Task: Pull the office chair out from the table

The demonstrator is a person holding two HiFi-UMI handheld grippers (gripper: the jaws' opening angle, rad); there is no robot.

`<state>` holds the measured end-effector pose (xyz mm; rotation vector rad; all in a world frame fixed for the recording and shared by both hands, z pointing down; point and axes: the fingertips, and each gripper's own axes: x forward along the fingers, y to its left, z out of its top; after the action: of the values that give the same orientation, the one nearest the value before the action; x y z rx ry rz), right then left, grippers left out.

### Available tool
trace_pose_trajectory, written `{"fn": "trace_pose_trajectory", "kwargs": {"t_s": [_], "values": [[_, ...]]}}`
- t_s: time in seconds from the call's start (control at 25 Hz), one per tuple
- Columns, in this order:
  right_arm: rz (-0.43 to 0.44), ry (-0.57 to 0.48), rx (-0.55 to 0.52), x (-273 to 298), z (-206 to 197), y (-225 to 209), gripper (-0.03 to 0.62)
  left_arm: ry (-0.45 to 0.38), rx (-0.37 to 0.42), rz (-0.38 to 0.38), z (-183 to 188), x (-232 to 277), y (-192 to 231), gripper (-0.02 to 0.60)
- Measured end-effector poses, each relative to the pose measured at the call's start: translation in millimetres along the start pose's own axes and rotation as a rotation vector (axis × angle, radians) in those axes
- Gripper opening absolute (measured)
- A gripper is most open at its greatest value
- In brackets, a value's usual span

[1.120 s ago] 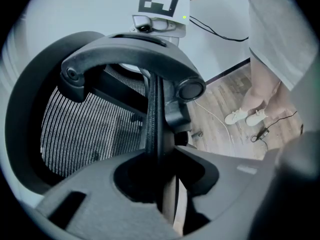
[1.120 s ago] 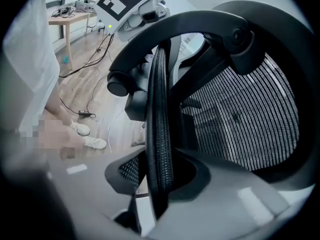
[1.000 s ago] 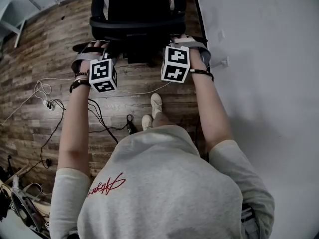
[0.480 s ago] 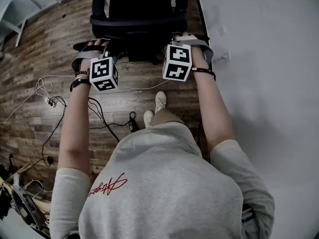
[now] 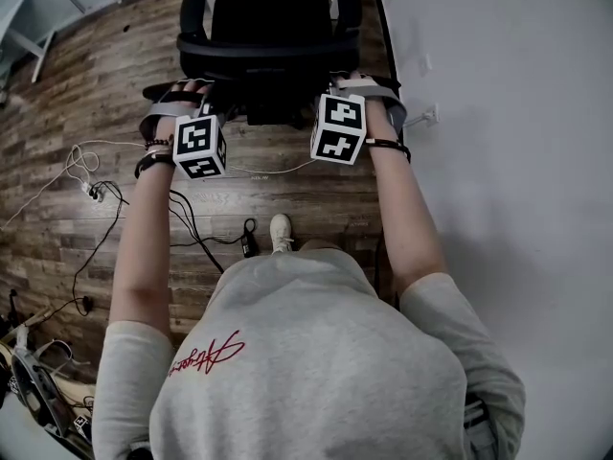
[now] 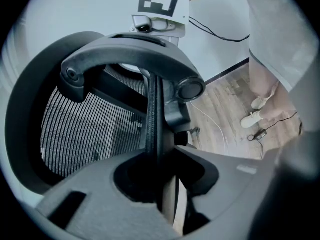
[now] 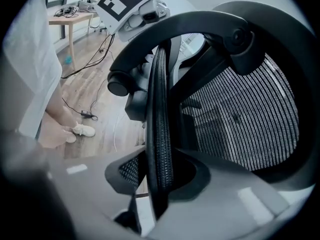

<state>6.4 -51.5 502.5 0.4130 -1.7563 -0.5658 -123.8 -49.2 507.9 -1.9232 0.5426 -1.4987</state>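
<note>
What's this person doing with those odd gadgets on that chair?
A person stands behind an office chair, holding a claw tool in each hand. The left claw and the right claw are each clamped on an edge of the chair's mesh backrest, one on each side. The chair stands on a wood floor next to a white wall, with cables lying on the floor to the person's left.

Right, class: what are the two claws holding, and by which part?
The office chair: the left claw and the right claw are each shut on the edge of its mesh backrest, one at each side.
</note>
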Motion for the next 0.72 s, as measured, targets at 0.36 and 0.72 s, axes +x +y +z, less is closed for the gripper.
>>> {"fn": "trace_pose_trajectory", "kwargs": {"t_s": [0.36,0.72], "values": [[0.008,-0.002,-0.01,-7.7,0.3,5.7,0.104,0.004,-0.013,-0.01,4.2,-8.4,-5.9,0.092],[-0.003,-0.007,-0.019,-22.2,-0.8,26.6,0.103,0.005,-0.015,-0.007,14.9,-22.8,-24.4,0.094]]}}
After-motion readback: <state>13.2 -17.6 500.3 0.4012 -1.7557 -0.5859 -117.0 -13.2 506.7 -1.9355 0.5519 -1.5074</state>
